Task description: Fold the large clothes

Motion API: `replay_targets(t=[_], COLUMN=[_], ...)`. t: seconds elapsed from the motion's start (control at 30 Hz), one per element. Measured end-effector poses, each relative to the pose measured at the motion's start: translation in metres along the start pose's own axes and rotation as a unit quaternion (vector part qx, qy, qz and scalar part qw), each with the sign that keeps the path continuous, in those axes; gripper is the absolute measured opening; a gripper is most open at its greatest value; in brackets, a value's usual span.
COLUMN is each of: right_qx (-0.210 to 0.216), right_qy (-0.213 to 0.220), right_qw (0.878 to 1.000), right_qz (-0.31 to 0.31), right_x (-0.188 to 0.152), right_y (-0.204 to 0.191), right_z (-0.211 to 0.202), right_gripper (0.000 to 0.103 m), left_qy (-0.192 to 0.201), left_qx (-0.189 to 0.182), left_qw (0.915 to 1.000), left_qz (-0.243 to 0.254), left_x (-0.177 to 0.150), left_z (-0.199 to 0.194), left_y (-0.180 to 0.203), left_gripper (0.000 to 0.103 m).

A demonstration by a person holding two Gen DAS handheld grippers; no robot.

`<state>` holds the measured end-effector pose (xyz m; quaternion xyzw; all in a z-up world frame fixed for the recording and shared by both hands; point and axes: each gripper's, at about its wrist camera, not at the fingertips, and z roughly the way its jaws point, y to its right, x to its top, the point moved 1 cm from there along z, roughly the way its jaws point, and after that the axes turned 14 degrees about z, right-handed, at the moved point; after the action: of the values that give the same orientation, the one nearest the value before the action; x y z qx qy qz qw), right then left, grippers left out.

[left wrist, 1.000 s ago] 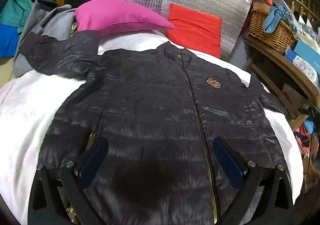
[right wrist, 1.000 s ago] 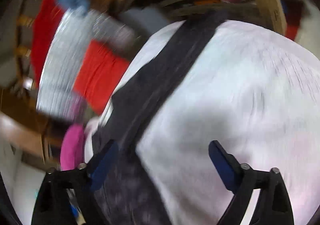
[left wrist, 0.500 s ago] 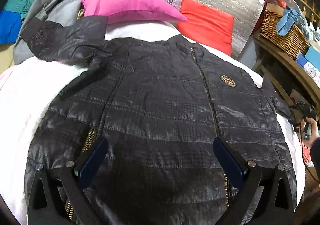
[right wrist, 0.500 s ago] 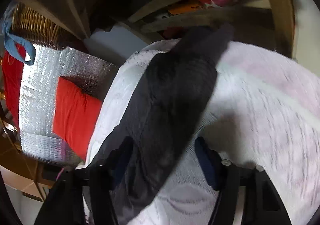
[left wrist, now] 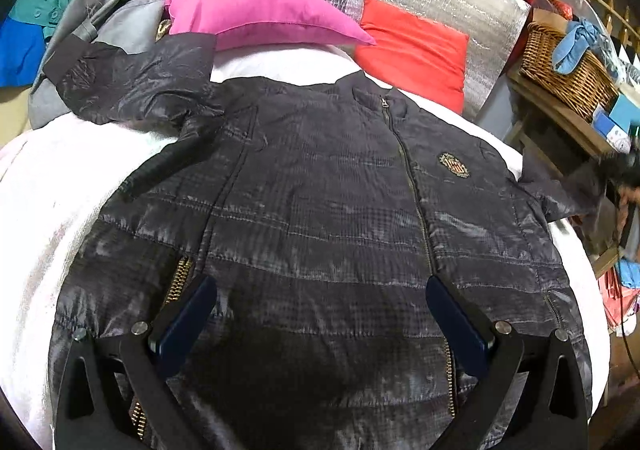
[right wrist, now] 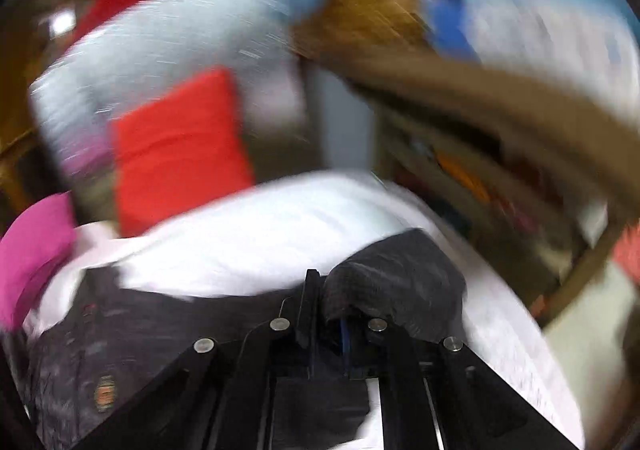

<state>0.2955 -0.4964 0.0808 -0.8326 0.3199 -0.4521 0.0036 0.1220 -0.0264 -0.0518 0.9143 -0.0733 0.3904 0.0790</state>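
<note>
The black jacket lies flat, front up, on the white bed, just below the pink pillow. The left gripper hangs wide open over it. The right gripper has just squeezed tight on the jacket's sleeve.

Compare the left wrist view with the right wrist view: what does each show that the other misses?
Left wrist only: the whole black jacket spread flat, zipped, between the open left hand-held gripper. Right wrist only: the right hand-held gripper, its jaws just closed, pinching the jacket's sleeve. Both: the white cover, the pink pillow and the red cushion.
</note>
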Motion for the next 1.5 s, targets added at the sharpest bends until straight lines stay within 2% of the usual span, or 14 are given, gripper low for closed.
replay_targets(t=[0.17, 0.27, 0.3, 0.37, 0.4, 0.5, 0.63, 0.8, 0.93, 1.07, 1.2, 1.33, 1.43, 1.5], right_qx=[0.106, 0.163, 0.18, 0.215, 0.226, 0.235, 0.231, 0.226, 0.217, 0.262, 0.318, 0.285, 0.316, 0.313], right_qy=[0.05, 0.035, 0.028, -0.013, -0.031, -0.079, -0.151, -0.164, -0.174, -0.19, -0.191, -0.272, -0.239, -0.236], right_qw=[0.984, 0.969, 0.964, 0.952, 0.947, 0.94, 0.946, 0.959, 0.959, 0.933, 0.901, 0.881, 0.879, 0.884], right_qz=[-0.135, -0.18, -0.192, -0.219, -0.226, -0.233, -0.171, -0.057, 0.05, 0.159, 0.225, 0.26, 0.264, 0.256], right_x=[-0.038, -0.081, -0.099, -0.143, -0.165, -0.212, -0.227, -0.201, -0.19, -0.172, -0.145, -0.169, -0.174, -0.178], right_y=[-0.126, -0.182, -0.198, -0.227, -0.235, -0.244, -0.221, -0.16, -0.111, -0.079, -0.07, -0.057, -0.053, -0.056], right_z=[-0.077, -0.098, -0.101, -0.1, -0.098, -0.088, -0.059, -0.051, -0.032, -0.014, 0.003, 0.057, 0.05, 0.051], right_gripper=[0.009, 0.01, 0.018, 0.059, 0.086, 0.087, 0.088, 0.088, 0.088, 0.088, 0.089, 0.089, 0.089, 0.089], left_qy=[0.007, 0.012, 0.013, 0.014, 0.014, 0.014, 0.014, 0.016, 0.019, 0.014, 0.006, 0.005, 0.006, 0.013], left_qx=[-0.001, -0.001, -0.002, -0.004, -0.005, -0.007, -0.013, -0.016, -0.011, 0.004, 0.011, 0.024, 0.011, 0.011], left_qw=[0.9999, 0.9998, 0.9998, 0.9996, 0.9995, 0.9992, 0.9985, 0.9984, 0.9989, 0.9997, 0.9999, 0.9996, 0.9995, 0.9988], left_qz=[-0.008, -0.013, -0.016, -0.022, -0.026, -0.036, -0.052, -0.052, -0.041, -0.021, -0.008, 0.016, 0.028, 0.046], left_x=[0.001, 0.001, 0.002, 0.002, 0.002, 0.002, 0.002, 0.002, 0.003, 0.001, 0.0, 0.002, 0.02, 0.045], left_z=[-0.003, -0.005, -0.005, -0.007, -0.007, -0.007, -0.01, -0.011, -0.014, -0.012, -0.007, -0.008, -0.018, -0.022], left_y=[-0.004, -0.007, -0.009, -0.012, -0.014, -0.019, -0.024, -0.022, -0.018, -0.011, -0.006, 0.001, 0.009, 0.018], left_gripper=[0.103, 0.103, 0.103, 0.103, 0.103, 0.103, 0.103, 0.103, 0.103, 0.103, 0.103, 0.103, 0.103, 0.103])
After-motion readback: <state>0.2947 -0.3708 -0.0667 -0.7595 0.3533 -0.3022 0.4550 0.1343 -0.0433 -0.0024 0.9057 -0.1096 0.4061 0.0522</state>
